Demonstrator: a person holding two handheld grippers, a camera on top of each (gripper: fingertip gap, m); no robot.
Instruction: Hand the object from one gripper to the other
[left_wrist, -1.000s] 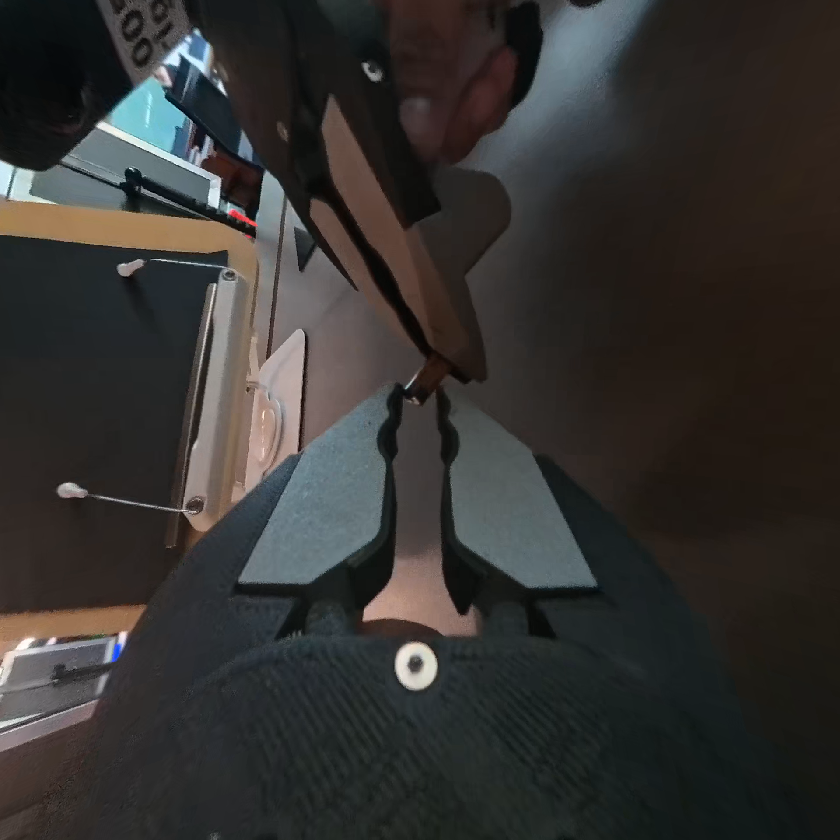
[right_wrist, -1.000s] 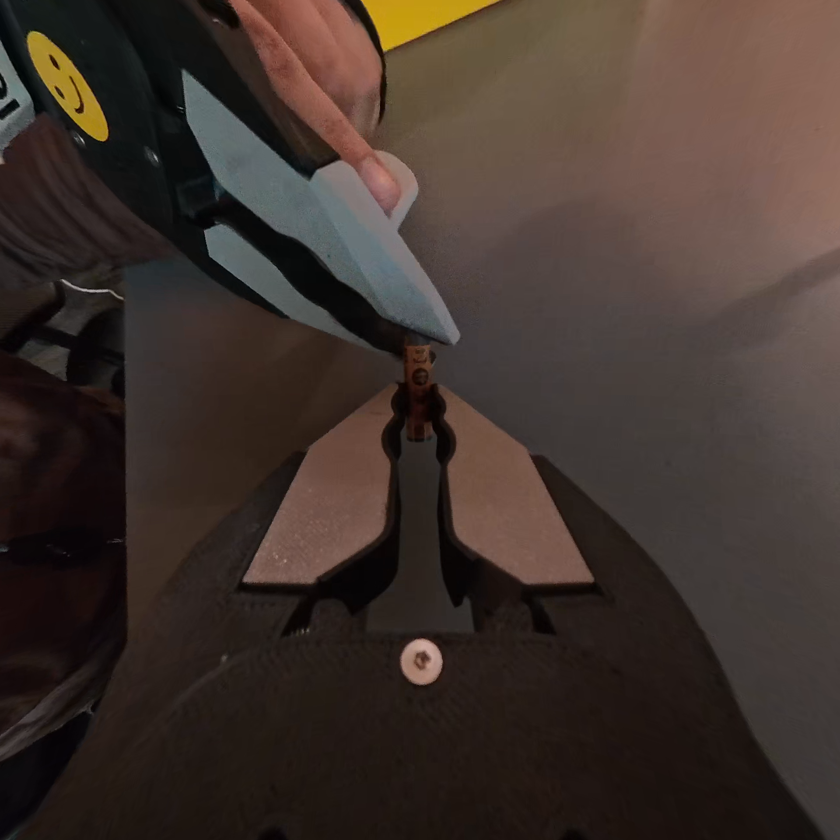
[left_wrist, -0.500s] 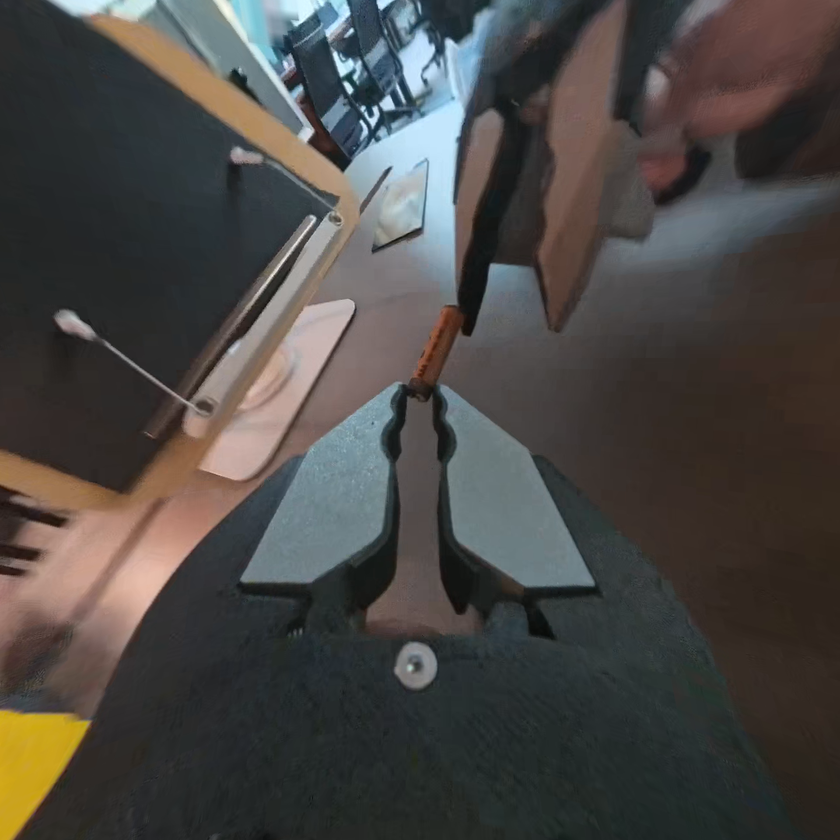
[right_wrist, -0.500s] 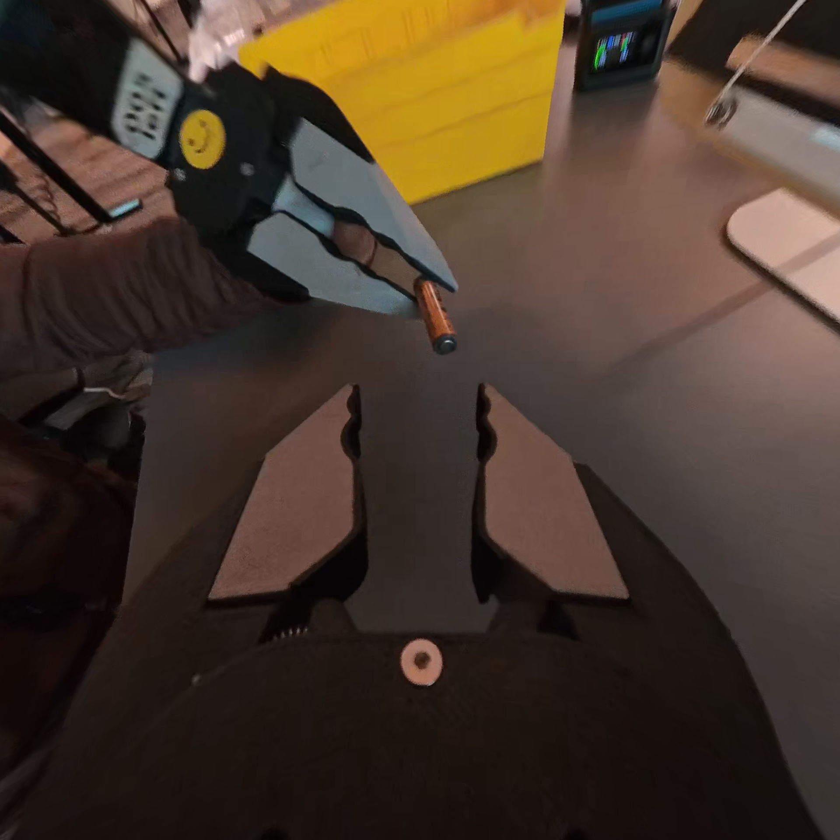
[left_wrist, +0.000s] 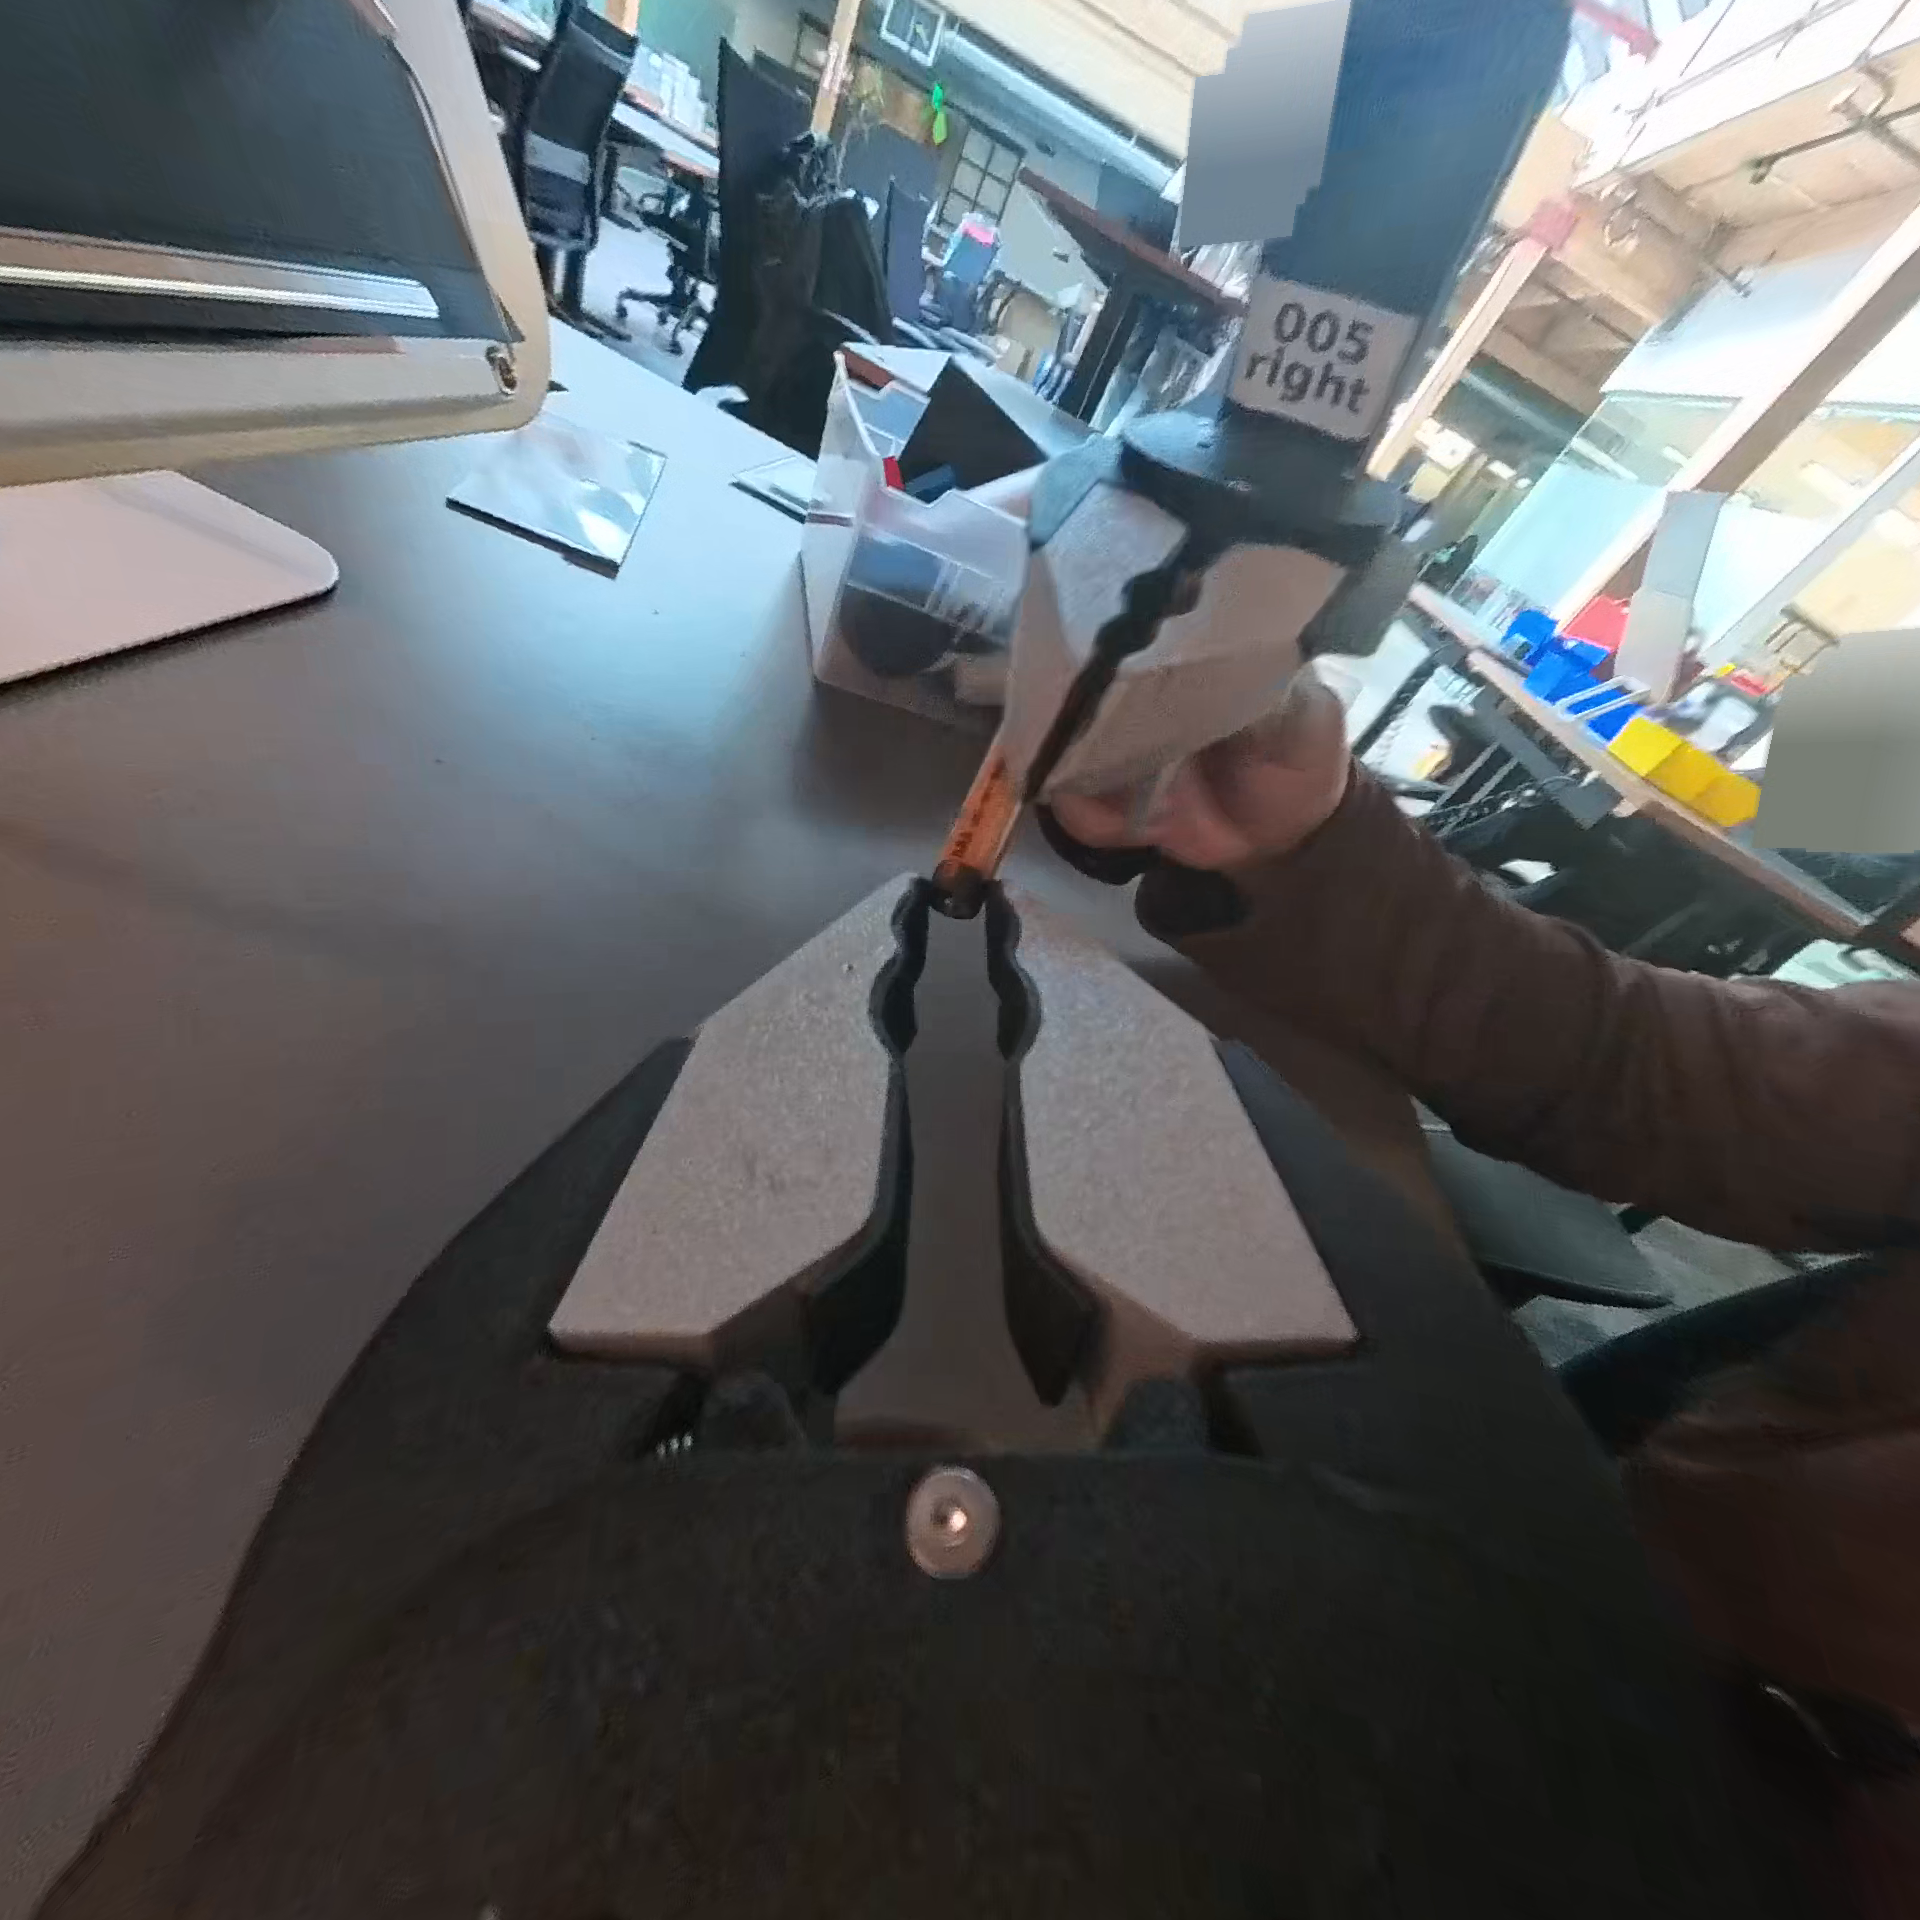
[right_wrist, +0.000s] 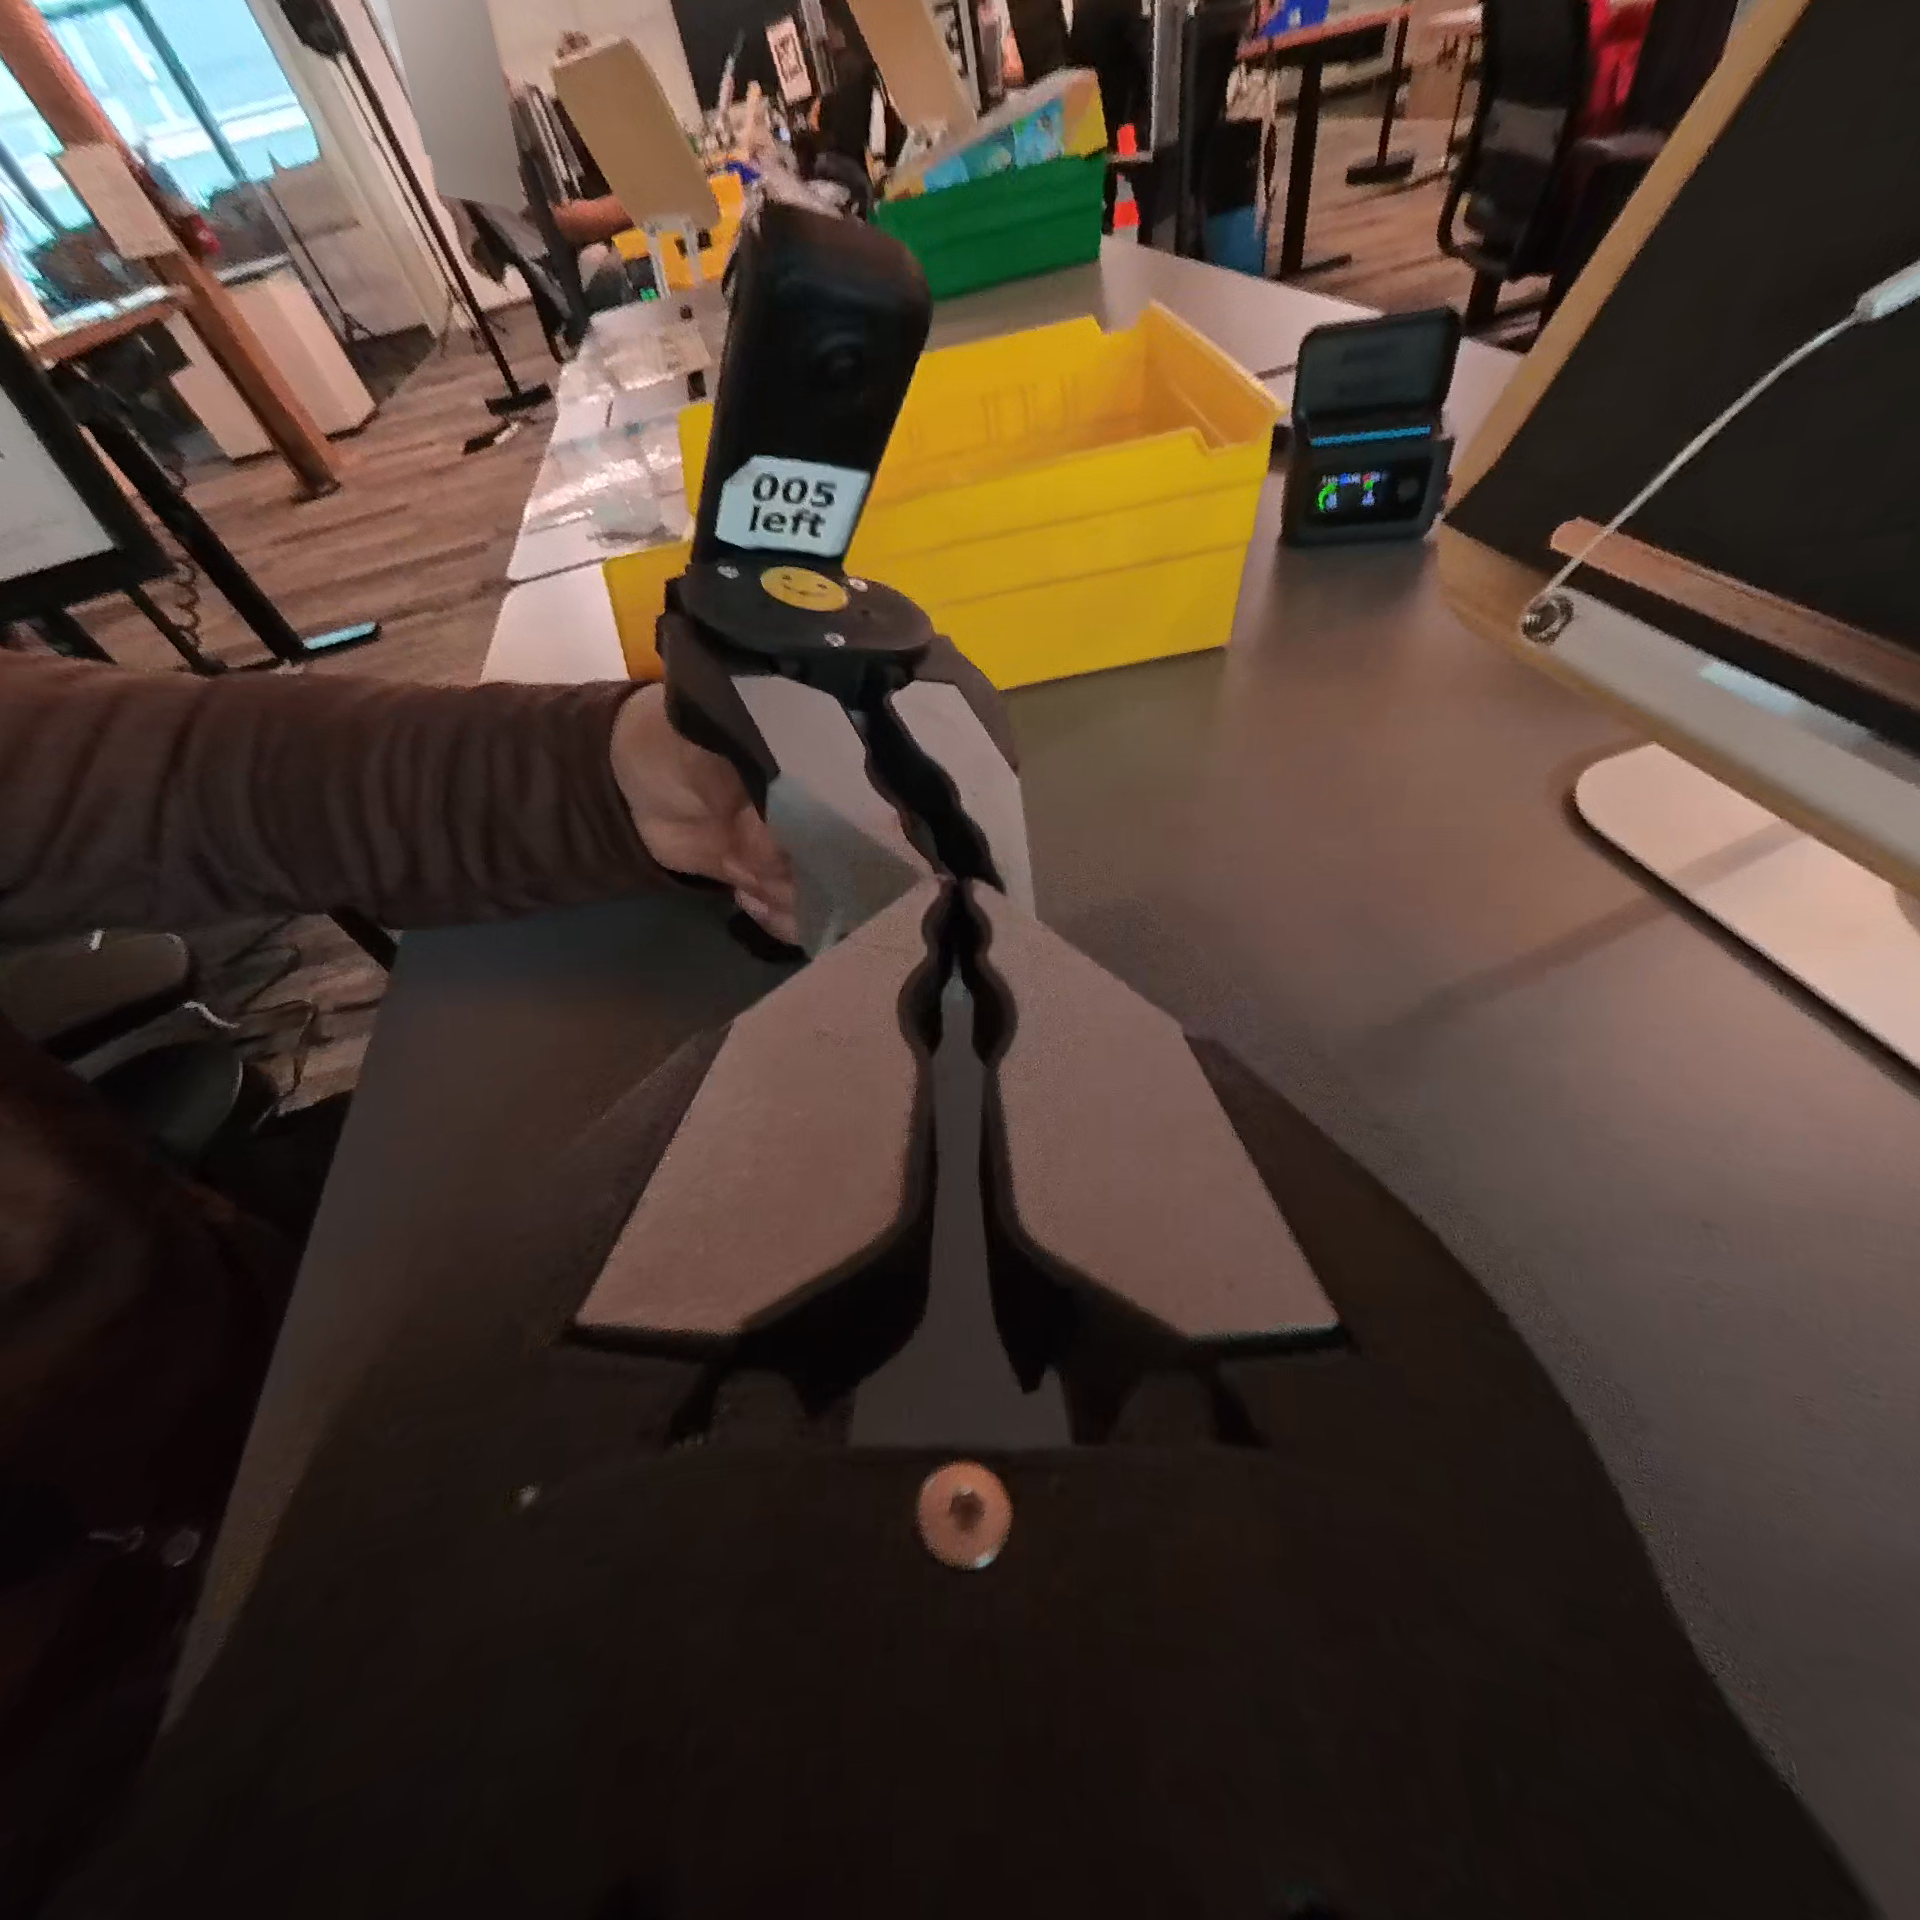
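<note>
— Where is the battery (left_wrist: 977, 831) being held?

— Its lower, dark end is being gripped between the tips of the left gripper (left_wrist: 958, 904), above the worktop (left_wrist: 416, 831). Its long axis is being pointed up and slightly rightward, straight at the right gripper (right_wrist: 956, 904).

— Is it being clamped there too?

— The right jaws are being kept pressed together, and the battery's upper end is being met by their tips. Whether it is being pinched or merely touched cannot be told; in the right wrist view the battery is being hidden.

— So the coming move?

— It is being judged as turning on that upper end: the two sets of jaws are being held tip to tip, with only the battery between.

— And containers?

— The yellow bin (right_wrist: 1143, 582) is being shown with nothing visible inside; dark items are being kept in the clear tub (left_wrist: 914, 540).
</note>
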